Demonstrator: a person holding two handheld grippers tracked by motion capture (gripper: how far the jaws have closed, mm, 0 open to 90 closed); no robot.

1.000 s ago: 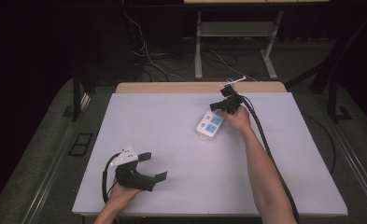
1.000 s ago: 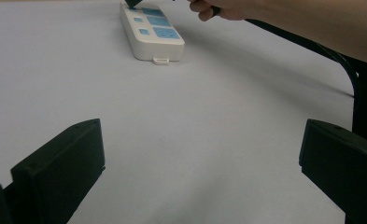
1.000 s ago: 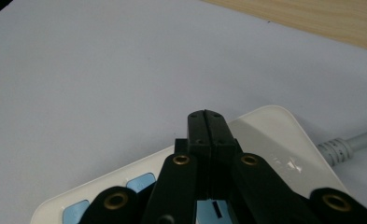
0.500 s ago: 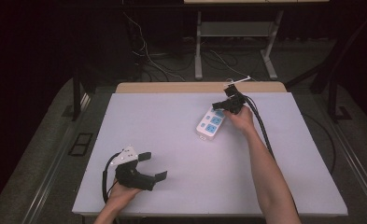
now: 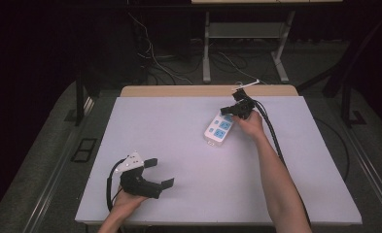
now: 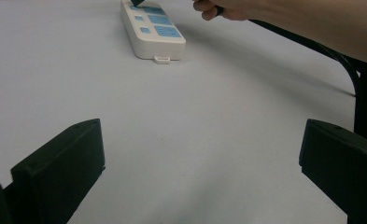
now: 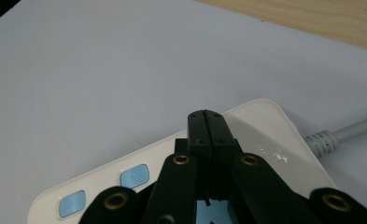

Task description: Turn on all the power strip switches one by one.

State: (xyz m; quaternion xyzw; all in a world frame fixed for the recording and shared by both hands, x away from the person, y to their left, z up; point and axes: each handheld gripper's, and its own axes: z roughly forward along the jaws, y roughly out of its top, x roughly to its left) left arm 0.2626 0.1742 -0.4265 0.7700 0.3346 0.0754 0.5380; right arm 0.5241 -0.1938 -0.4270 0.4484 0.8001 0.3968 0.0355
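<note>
Grippers at work over a white power strip (image 5: 219, 129) lying toward the far right of the tabletop (image 5: 179, 126), its length running from the far edge back toward the middle. The right gripper (image 5: 231, 111) hovers over the strip's far end with its jaws pressed fully together, holding nothing; the right gripper view has the closed tips poised just above the white casing, beside two small blue buttons (image 7: 134, 175) and near the grey cord (image 7: 344, 133) leaving that end. Whether the tips touch the plastic cannot be told. The left gripper (image 5: 152, 174) rests near the tabletop's near left corner, well apart from the strip, jaws spread wide and empty; its own view looks across bare tabletop to the strip (image 6: 152, 29).

The work in hand appears to be pressing a switch on the strip. The risk is plain: the strip is light, nothing steadies it, and a push that lands off-centre or at a slant could skid or swivel it across the smooth surface. The narrow closed tips could also slip off a button and miss it.
</note>
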